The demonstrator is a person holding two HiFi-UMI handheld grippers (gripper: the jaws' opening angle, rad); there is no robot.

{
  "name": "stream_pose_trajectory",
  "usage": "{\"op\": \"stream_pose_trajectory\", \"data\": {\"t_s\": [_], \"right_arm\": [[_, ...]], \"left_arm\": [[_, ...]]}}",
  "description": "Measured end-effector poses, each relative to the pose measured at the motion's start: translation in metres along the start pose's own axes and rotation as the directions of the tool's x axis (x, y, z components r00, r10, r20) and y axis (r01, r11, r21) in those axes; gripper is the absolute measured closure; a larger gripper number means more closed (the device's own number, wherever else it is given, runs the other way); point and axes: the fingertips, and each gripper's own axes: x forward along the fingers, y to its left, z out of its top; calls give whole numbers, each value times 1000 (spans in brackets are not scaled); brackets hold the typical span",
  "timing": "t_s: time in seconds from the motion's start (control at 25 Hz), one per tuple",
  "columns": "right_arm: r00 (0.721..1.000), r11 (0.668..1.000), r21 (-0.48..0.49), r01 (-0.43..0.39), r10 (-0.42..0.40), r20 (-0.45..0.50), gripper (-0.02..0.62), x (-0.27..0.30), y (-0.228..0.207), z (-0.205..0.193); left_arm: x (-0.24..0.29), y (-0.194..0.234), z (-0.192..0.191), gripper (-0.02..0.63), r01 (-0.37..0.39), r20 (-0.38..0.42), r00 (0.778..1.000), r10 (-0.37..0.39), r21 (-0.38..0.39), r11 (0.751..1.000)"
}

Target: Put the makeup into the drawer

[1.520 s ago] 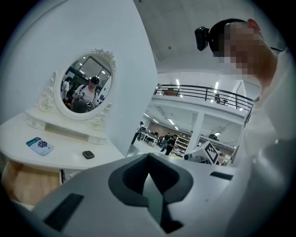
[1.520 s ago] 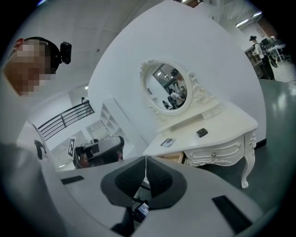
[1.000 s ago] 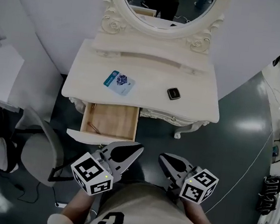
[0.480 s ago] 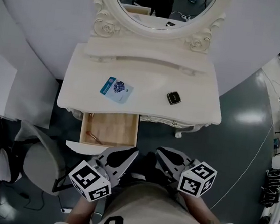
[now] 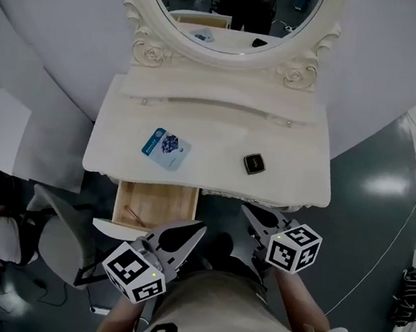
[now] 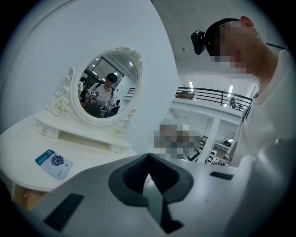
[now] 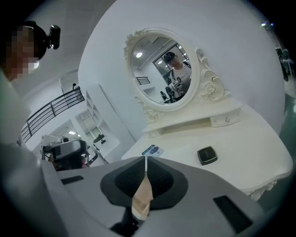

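A: Where do we find the compact (image 5: 253,162)?
B: On the surface (image 5: 219,133), at 3 o'clock of the packet (image 5: 166,148); open drawer (image 5: 162,205) at the packet's 6.
A: Our tongs?
B: Left tongs (image 5: 199,227) and right tongs (image 5: 251,213) pressed together, empty.

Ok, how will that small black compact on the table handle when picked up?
The compact looks like a rigid square case, so it probably won't flex. Its smooth lid may be slippery. Lying flat on the tabletop, it seems unlikely to roll, though its low edges could be awkward to pinch.
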Motion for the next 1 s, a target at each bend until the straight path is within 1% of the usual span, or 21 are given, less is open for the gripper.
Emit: {"op": "stream_pose_trajectory", "data": {"t_s": [0.08,0.12,0.16,0.2,0.36,0.56,0.88,1.0], "right_arm": [[999,999,-16,40,-40,-6,563,6,-27,6],[998,998,-23,57,-57,-12,550,9,-40,7],[997,997,-32,72,-73,-21,427,13,-51,8],[995,995,-46,91,-93,-33,288,16,-63,9],[977,974,-131,187,-198,-77,236,35,-111,7],[955,958,-156,242,-263,-139,195,63,-155,2],[915,937,-215,274,-323,-241,189,103,-199,-9],[900,939,-225,260,-320,-296,189,116,-208,-22]], "left_arm": [[10,2,1,554,-13,-6,1000,13,-5,1000],[15,2,1,554,-20,-9,1000,20,-7,1000],[18,3,2,554,-26,-12,1000,26,-8,1000],[22,3,2,554,-32,-14,999,32,-9,999],[30,6,2,554,-60,-19,998,60,-10,998],[35,10,5,554,-92,-15,996,92,-9,996],[39,16,3,554,-139,-18,990,138,-18,990],[41,16,2,554,-153,-20,988,153,-12,988]]}}
